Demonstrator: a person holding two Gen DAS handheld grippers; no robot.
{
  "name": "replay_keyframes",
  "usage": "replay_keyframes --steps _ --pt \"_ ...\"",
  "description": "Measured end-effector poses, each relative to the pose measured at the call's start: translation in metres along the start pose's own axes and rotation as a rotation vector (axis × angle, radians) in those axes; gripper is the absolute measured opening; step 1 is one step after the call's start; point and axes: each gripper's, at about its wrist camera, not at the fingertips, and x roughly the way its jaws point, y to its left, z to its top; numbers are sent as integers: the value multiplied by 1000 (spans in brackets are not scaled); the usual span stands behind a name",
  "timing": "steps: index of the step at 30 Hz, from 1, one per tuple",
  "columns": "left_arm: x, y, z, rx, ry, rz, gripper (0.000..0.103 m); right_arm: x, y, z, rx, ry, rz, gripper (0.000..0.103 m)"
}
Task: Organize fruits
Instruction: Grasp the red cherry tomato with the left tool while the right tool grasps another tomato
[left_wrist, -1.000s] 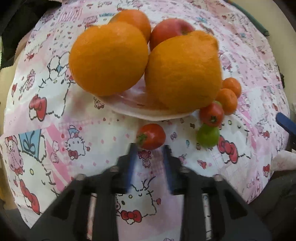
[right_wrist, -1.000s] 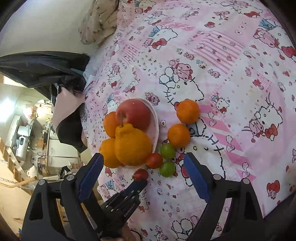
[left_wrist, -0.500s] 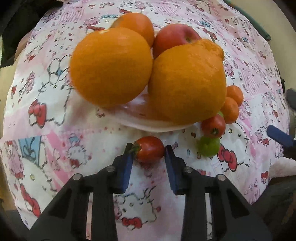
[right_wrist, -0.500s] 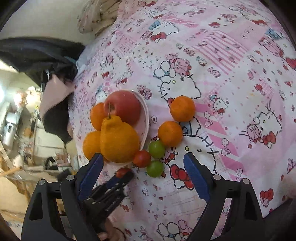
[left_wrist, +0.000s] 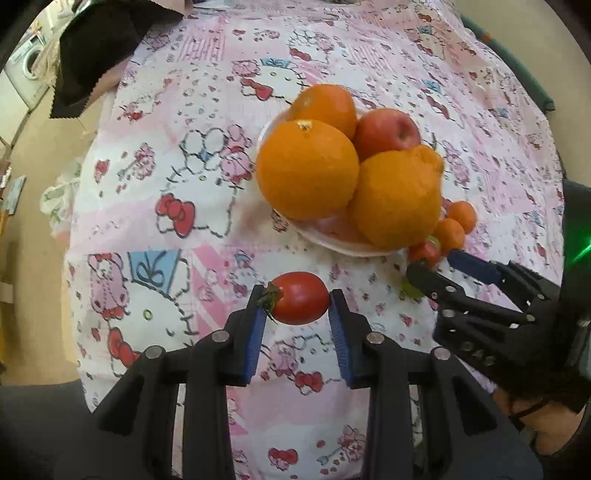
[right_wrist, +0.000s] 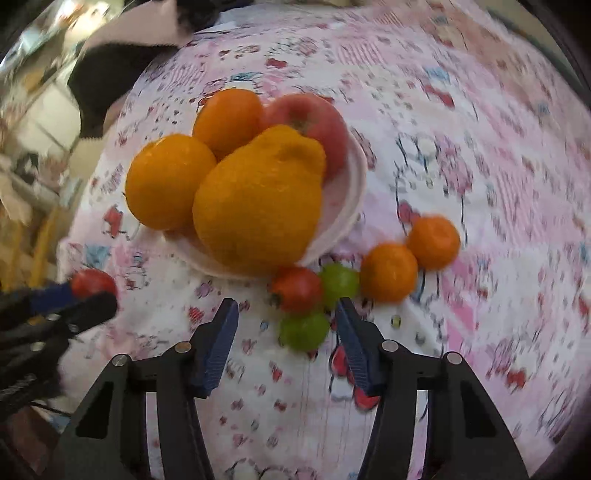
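Pink cartoon-print cloth (left_wrist: 177, 206) covers the surface, its printed words too small to read. One pale plate (right_wrist: 347, 206) sits on it, holding four fruits: two round oranges (left_wrist: 306, 168), one knobbly orange citrus (right_wrist: 258, 199) and one red apple (left_wrist: 388, 129). Off the plate, just beside its near right rim, lie five small fruits: two mandarins (right_wrist: 388, 271), one red tomato (right_wrist: 297, 290) and two green tomatoes (right_wrist: 304, 330). A second red tomato, the held tomato (left_wrist: 299, 302), is pinched between the blue pads of the left gripper (left_wrist: 297, 314), raised off the cloth near the plate. The right gripper (right_wrist: 284, 332) has its jaws closing around the near green tomato, pads not yet pressing on it.
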Motion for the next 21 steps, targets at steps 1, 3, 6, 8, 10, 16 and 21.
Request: replay_keyframes --steps 1,3,6,8,10,16,21 --pt "1 2 1 -11 -3 -3 30 3 3 1 -16 -6 -22 57" --pt "4 4 4 -18 -10 1 30 9 3 5 -23 -2 -23 51" --pt "6 9 11 -38 -22 19 30 13 4 7 -35 3 -52 39" --pt "4 13 13 -61 -32 18 30 12 4 6 -36 2 -56 35" --pt "1 15 15 -76 -43 20 30 8 4 5 -45 -7 -54 34" --pt "2 19 17 -89 -50 32 30 -10 -6 7 21 -49 -1 34" --pt "-12 21 20 -102 -86 15 30 -40 -14 6 82 -110 51 34"
